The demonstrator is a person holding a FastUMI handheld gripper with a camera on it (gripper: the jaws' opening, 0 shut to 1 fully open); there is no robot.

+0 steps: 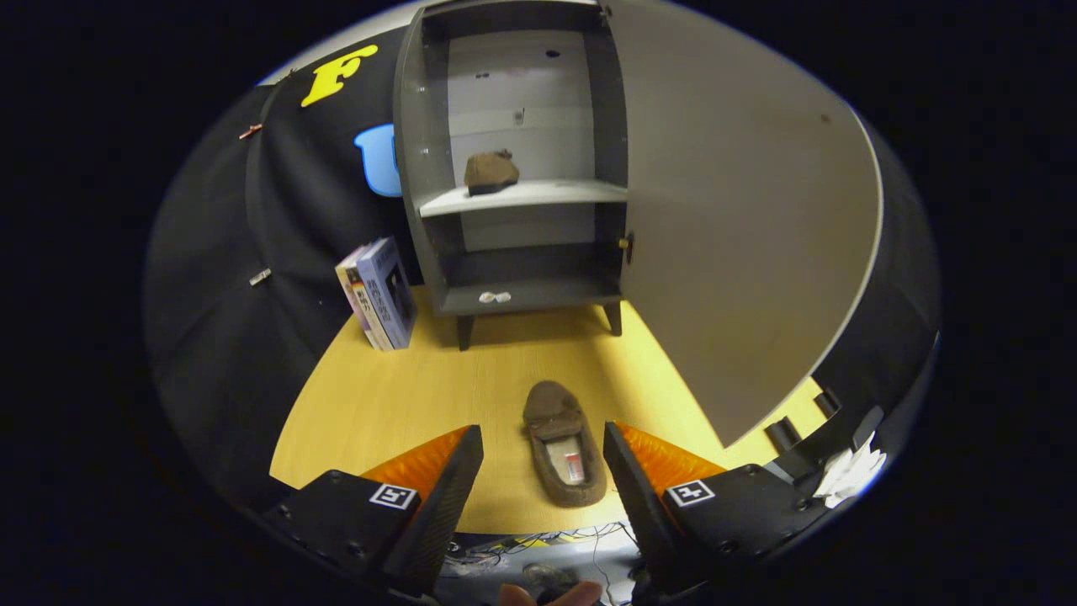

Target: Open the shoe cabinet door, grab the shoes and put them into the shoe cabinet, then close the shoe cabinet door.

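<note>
Your tongs [543, 471] were wide open and held nothing. The two fingers [450, 484] stood well apart, one on each side of a brown slipper [562, 446]. That slipper lay flat on the yellow wooden tabletop [379, 404], in the gap between the fingers, with its toe pointing away from you, toward the cabinet. Neither finger touched it. A small red and white tag showed inside the slipper, too small to read. Each finger had a black and white square marker [393, 496] on top. Below the tabletop's near edge some loose wires [538, 539] hung in a tangle.

The path from the slipper to the cabinet was bare wood. On the right, the big grey door [740, 236] stood swung open toward you and reached out over the tabletop near your right finger. A bit of white crumpled stuff [850, 471] sat by the far right edge.

Farther on, to the left, two books [380, 295] stood upright side by side, just beside the cabinet's left leg. Their covers had writing, but it was too blurry to read.

The grey shoe cabinet [513, 168] stood at the back on short dark legs. The second brown slipper [490, 172] sat on its middle shelf [538, 195], near the left side. Two little white things [495, 297] lay on the bottom board. Black cloth [219, 278] hung behind everything as the wall.
</note>
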